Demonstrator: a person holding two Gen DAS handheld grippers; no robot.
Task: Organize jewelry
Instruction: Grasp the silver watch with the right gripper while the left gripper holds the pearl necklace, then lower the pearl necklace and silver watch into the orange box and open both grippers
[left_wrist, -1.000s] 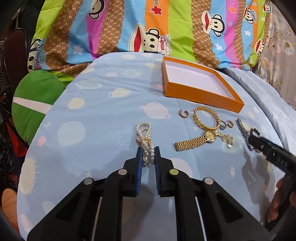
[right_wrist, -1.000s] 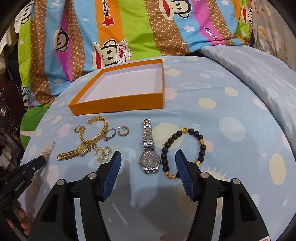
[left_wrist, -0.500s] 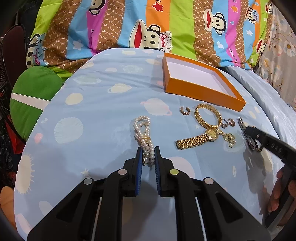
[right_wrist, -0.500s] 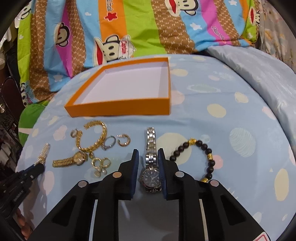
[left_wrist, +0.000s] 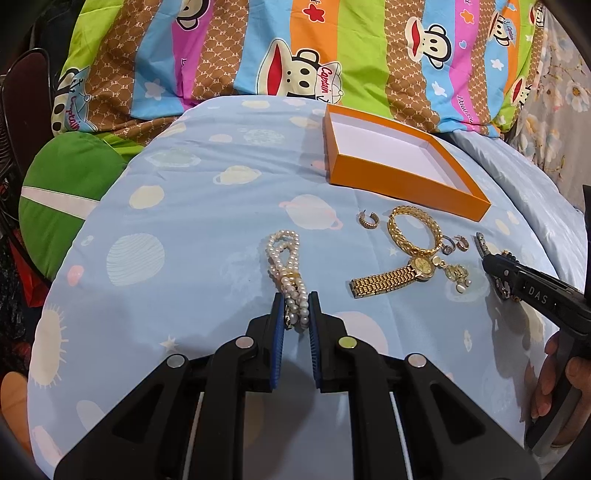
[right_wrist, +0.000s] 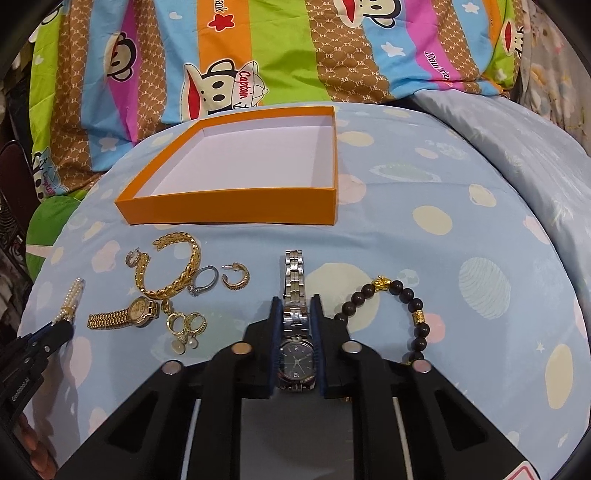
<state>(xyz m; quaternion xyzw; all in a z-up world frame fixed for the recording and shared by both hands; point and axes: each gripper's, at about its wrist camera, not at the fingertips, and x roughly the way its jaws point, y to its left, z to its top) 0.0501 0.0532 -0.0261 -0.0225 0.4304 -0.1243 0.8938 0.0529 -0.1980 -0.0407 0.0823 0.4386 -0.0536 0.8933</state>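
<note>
My left gripper (left_wrist: 296, 312) reaches forward and low over the light blue bedsheet with pale planet prints (left_wrist: 184, 221). Its blue-padded jaws are pressed in on the near end of a white pearl bracelet with a small gold clasp (left_wrist: 286, 266), whose free loop lies on the sheet, pointing away from me.

My right gripper (right_wrist: 296, 325) is level and low too, jaws pinching a silver steel wristwatch with a dark round dial (right_wrist: 296, 354) by the sides of its case. The strap runs straight ahead along the sheet.

Just right of the watch, a bracelet of dark round beads with gold charms (right_wrist: 406, 314) curves on the sheet, its near end touching the right finger's outer side.

To the left, near each other, lie a gold link wristwatch (right_wrist: 125, 317), a pair of gold drop earrings with pearls (right_wrist: 184, 328), a silver ring (right_wrist: 203, 284), a gold hoop earring (right_wrist: 236, 280), and an open gold leaf-pattern bangle (right_wrist: 173, 273) with a second small earring (right_wrist: 133, 257) at its left edge.

Beyond these sits a shallow square orange cardboard box with a white inside (right_wrist: 236, 206), its near wall facing me and bare sheet between it and the jewelry. The sheet slopes away at left and right. Farthest off is a bright striped blanket with cartoon monkey faces (right_wrist: 258, 55), and a green cushion (left_wrist: 62, 192) at far left.
</note>
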